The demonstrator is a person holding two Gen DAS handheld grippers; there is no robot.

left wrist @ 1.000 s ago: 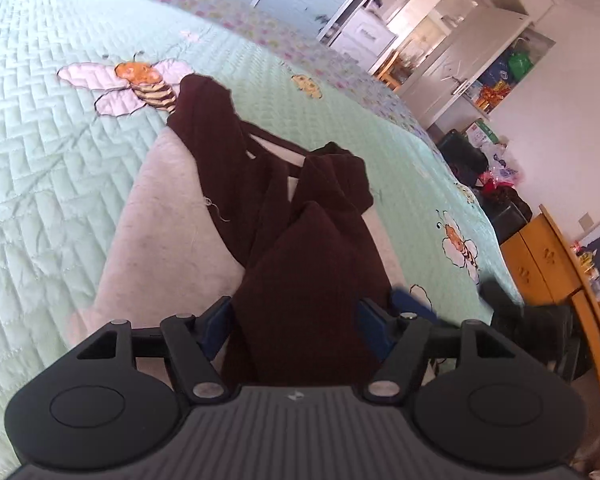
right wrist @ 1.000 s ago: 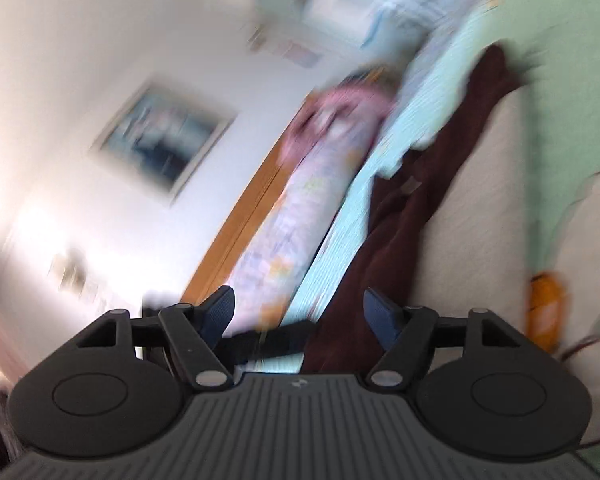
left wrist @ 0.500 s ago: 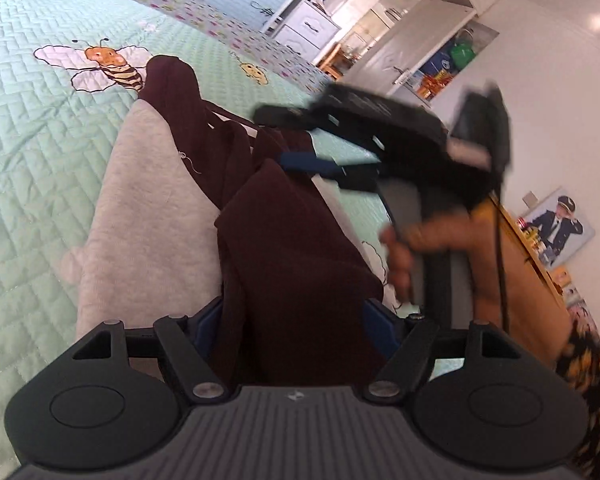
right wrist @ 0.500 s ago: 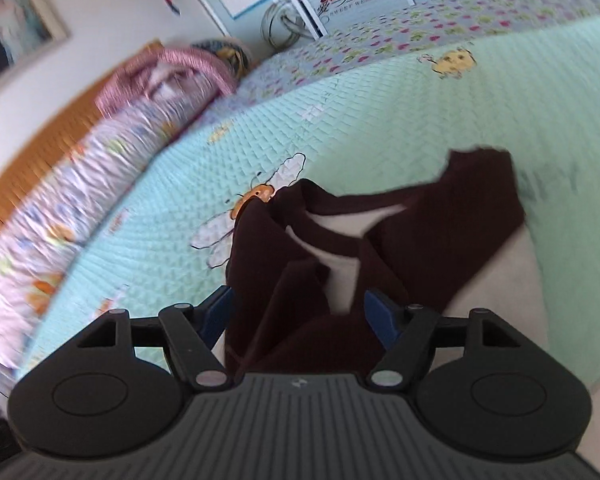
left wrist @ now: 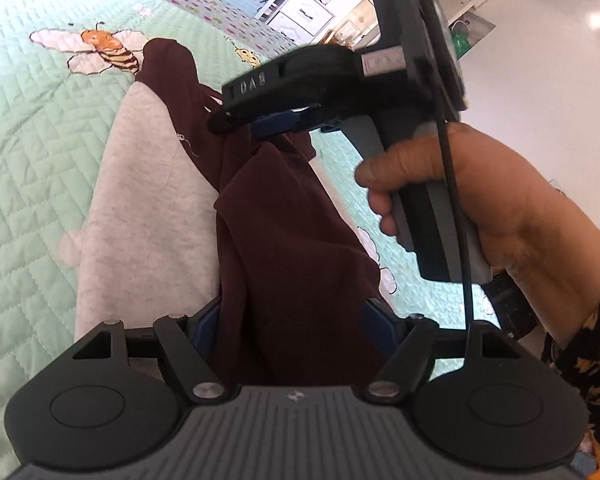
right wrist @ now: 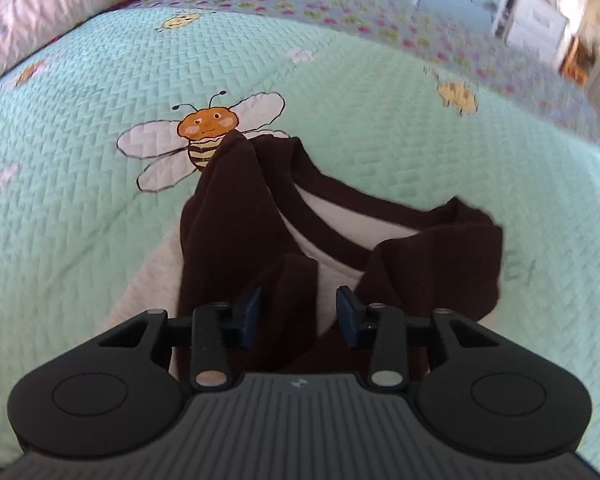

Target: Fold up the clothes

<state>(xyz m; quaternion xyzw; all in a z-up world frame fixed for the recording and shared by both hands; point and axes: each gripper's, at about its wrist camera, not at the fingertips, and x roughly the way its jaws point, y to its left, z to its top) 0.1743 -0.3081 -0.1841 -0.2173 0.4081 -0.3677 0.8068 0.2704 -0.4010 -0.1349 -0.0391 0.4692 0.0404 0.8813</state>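
Mint-green quilted bedspread with printed bees point(right wrist: 100, 240) fills both views and carries the work. On it, at centre frame, lies the grey-and-maroon knit sweater point(left wrist: 148, 200): its pale grey body spreads toward the left of the left wrist view, while the dark maroon sleeves and neckband point(right wrist: 236, 216) are bunched along the middle, one maroon fold overlapping the printed bee.

Right gripper point(left wrist: 240, 122), carried by the person's hand point(left wrist: 480, 208), has swung in from the right of the left wrist view, where a second ago it was absent; it now reaches across the upper centre of that frame to the maroon neck region. Its jaws have just been closing. In the right wrist view a maroon fold stands between the blue pads point(right wrist: 252, 312), yet a gap shows beside the right pad, so the jaws read as part apart, not yet clamped.

Left gripper point(left wrist: 296, 328), at lower centre, has barely moved: its jaws stand wide, with maroon cloth filling the space between them; whether the pads press on it cannot be told.

Judged from this, the right gripper is taking hold near the collar, so the fold itself is not yet made.
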